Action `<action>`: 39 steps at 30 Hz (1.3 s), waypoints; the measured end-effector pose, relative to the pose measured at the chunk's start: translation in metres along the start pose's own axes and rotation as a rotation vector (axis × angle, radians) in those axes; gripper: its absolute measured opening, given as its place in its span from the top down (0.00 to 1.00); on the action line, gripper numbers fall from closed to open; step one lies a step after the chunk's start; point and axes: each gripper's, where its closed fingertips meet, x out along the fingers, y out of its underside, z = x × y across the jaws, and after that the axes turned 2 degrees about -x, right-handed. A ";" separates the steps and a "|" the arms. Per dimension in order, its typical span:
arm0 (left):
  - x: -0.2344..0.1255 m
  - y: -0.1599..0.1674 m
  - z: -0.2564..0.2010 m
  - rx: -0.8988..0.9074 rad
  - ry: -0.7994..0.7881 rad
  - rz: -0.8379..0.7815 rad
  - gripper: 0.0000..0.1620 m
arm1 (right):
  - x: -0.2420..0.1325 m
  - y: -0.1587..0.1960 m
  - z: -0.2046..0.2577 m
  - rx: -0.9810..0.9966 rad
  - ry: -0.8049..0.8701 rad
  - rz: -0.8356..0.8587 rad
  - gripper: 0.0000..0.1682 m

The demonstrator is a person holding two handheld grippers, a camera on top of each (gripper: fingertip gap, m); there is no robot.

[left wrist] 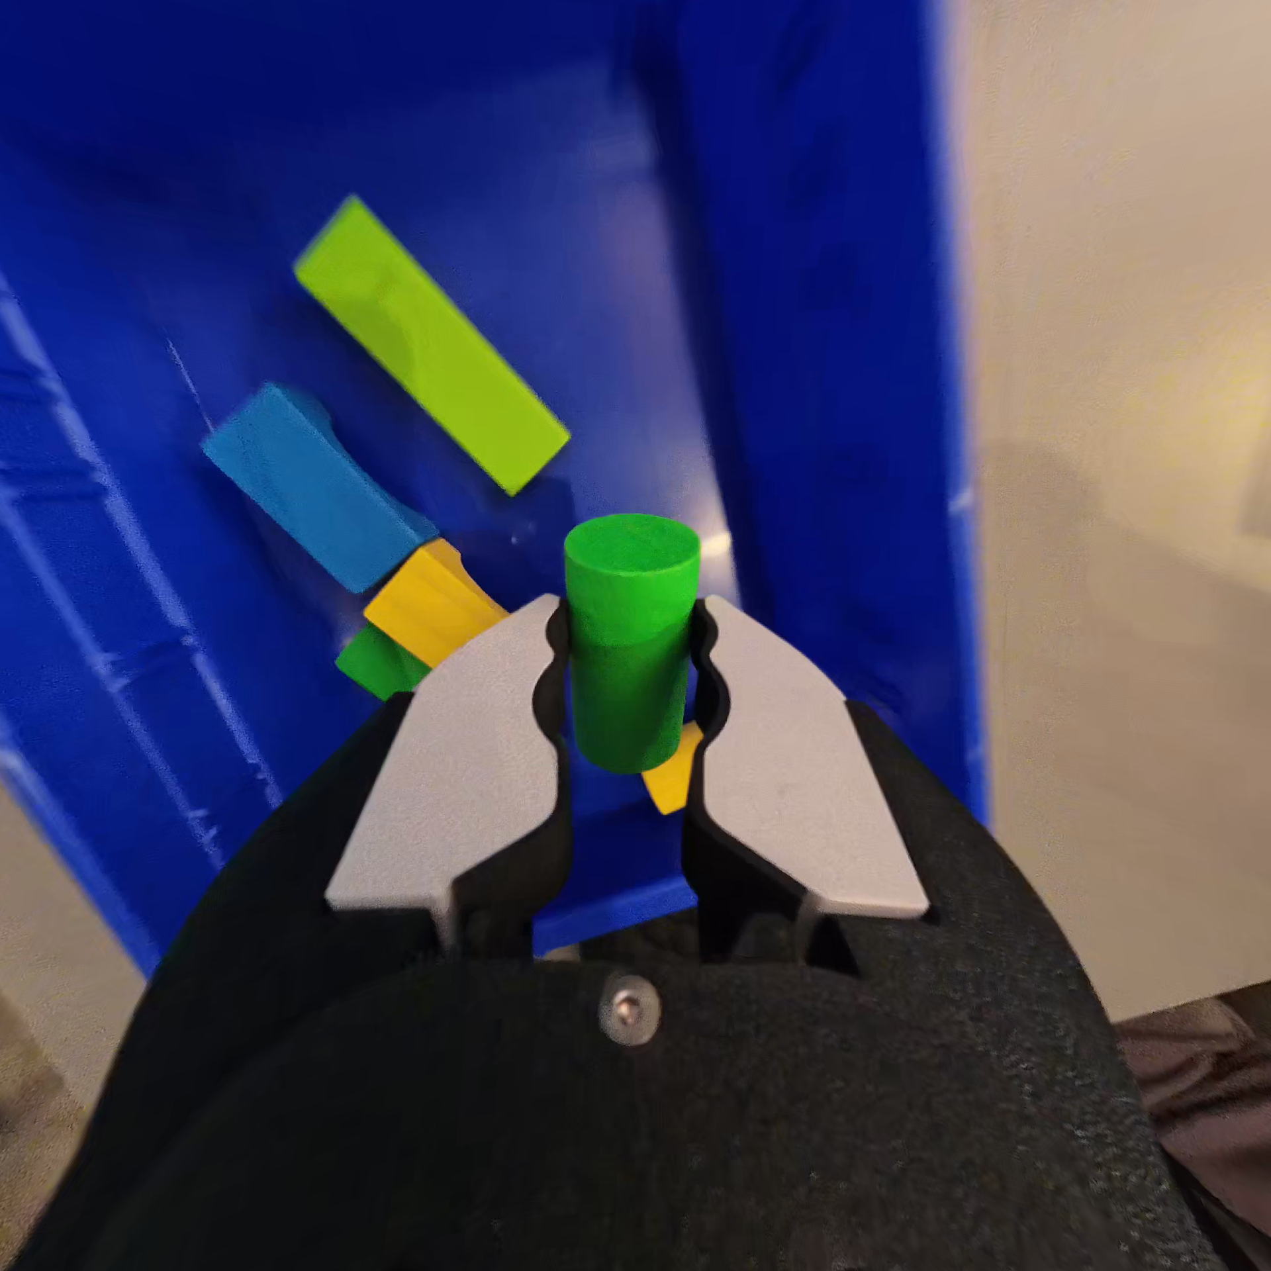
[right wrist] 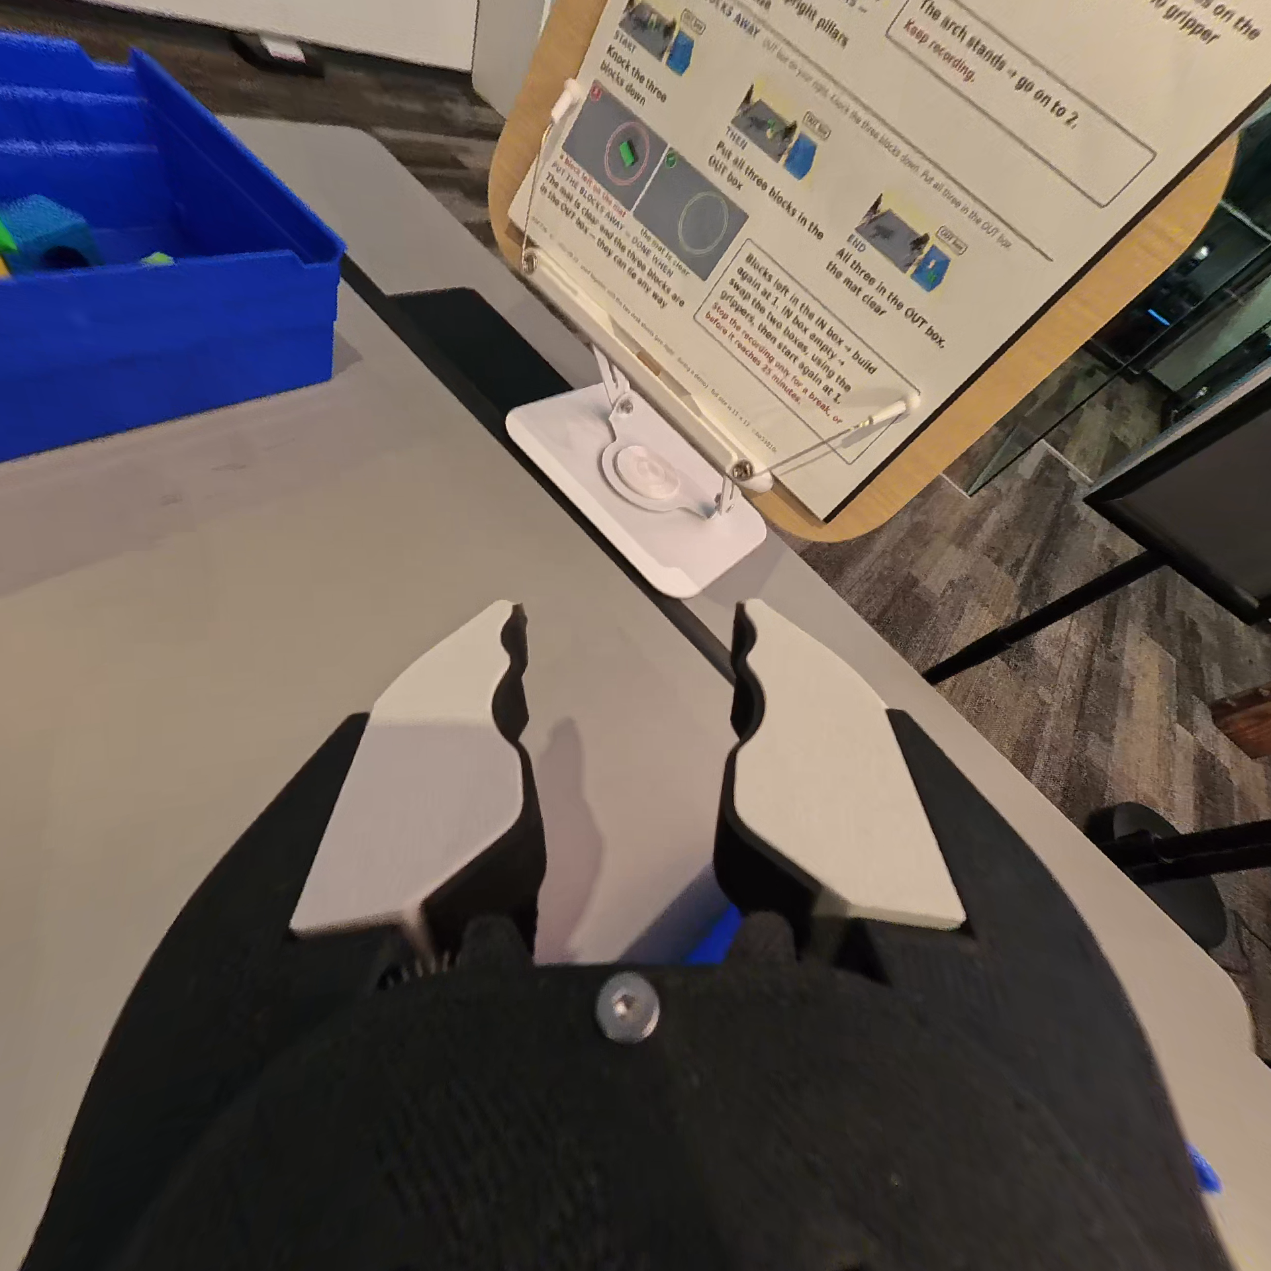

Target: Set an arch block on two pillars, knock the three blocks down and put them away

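In the left wrist view my left gripper (left wrist: 629, 615) is shut on a green cylinder block (left wrist: 629, 646) and holds it over the inside of a blue bin (left wrist: 791, 275). On the bin floor lie a lime-green flat block (left wrist: 430, 344), a blue arch block (left wrist: 313, 488), a yellow block (left wrist: 430, 609) and a green block (left wrist: 378, 664) partly hidden by my finger. Another yellow piece (left wrist: 670, 777) shows below the cylinder. In the right wrist view my right gripper (right wrist: 629, 619) is open and empty above the grey table (right wrist: 275, 619).
A second blue bin (right wrist: 172, 289) with several blocks stands at the table's far left in the right wrist view. A white stand (right wrist: 639, 495) holds an instruction board (right wrist: 860, 206) at the table's edge. Beyond it is patterned floor with dark table legs. About 40 centimeters separates my left fingertips from my right. From my left tips it is roughly 9 centimeters to the yellow piece (left wrist: 670, 777); from my right, 40 centimeters.
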 end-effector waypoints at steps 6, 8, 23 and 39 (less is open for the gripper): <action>-0.115 -0.037 -0.148 0.380 0.594 -0.627 0.79 | -0.018 -0.061 0.079 0.167 -0.427 -0.305 0.66; -0.133 -0.028 -0.189 0.511 0.697 -0.723 0.79 | -0.030 -0.077 0.117 0.227 -0.645 -0.366 0.66; -0.092 0.007 -0.272 0.833 0.670 -0.621 0.79 | -0.034 -0.084 0.165 0.310 -0.883 -0.370 0.78; -0.080 0.013 -0.100 0.673 0.282 -0.442 0.74 | 0.070 0.009 0.154 0.302 -0.551 -0.020 0.81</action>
